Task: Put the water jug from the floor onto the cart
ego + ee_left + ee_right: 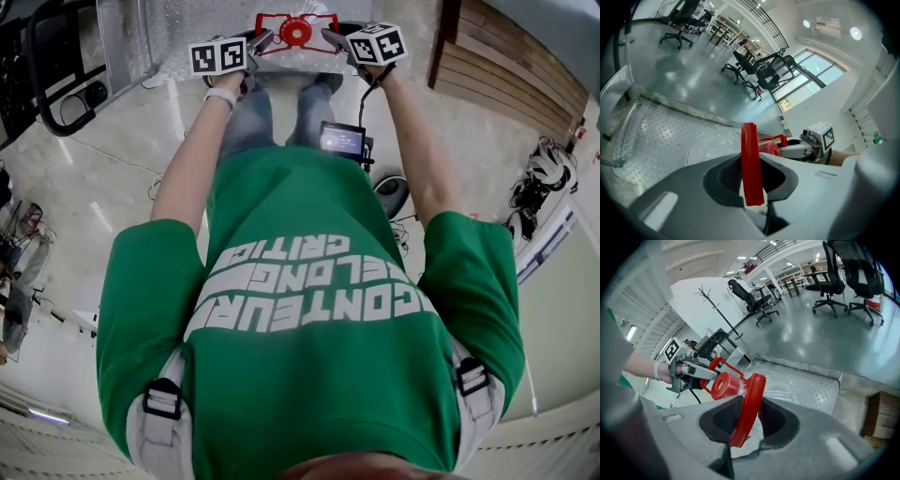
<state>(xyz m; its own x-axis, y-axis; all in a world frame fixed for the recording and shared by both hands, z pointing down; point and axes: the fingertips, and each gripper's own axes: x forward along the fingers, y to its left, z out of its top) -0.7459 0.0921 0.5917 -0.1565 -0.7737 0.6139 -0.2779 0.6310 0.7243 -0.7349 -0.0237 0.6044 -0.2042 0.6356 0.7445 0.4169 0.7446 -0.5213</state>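
Both tools are clamped on the jug's handle.

- Left tool [262, 40] [752, 180]: jaws partly closed, pads pinching the red plastic handle [751, 164], which stands edge-on between them. It grips the handle's 9 o'clock side in the head view.
- Right tool [331, 37] [743, 422]: same partial closure, pads on the tilted rim of that handle [752, 399], on its 3 o'clock side in the head view.
- Clear plastic water jug [296, 54] [715, 145]: at 12 o'clock in the head view, over the silver diamond-plate cart deck [183, 28] [661, 131] [806, 385]. Round red cap [768, 149] [726, 384] sits inside the handle frame, between the two tools.

Hard to make out:
- The jug's base is hidden in every view by the tool bodies and its own top, so I cannot tell if it touches the deck or hangs above it.
- The head view cuts the jug off at the top edge; only the handle [296, 31] and a strip of clear shoulder show.
- The green T-shirt [309, 309] fills most of the head view and hides the floor below.
- Each tool's body blocks the lower half of its own view.

Background: black office chairs [754, 70] [834, 273], wooden planks [506, 66] at 2 o'clock in the head view.
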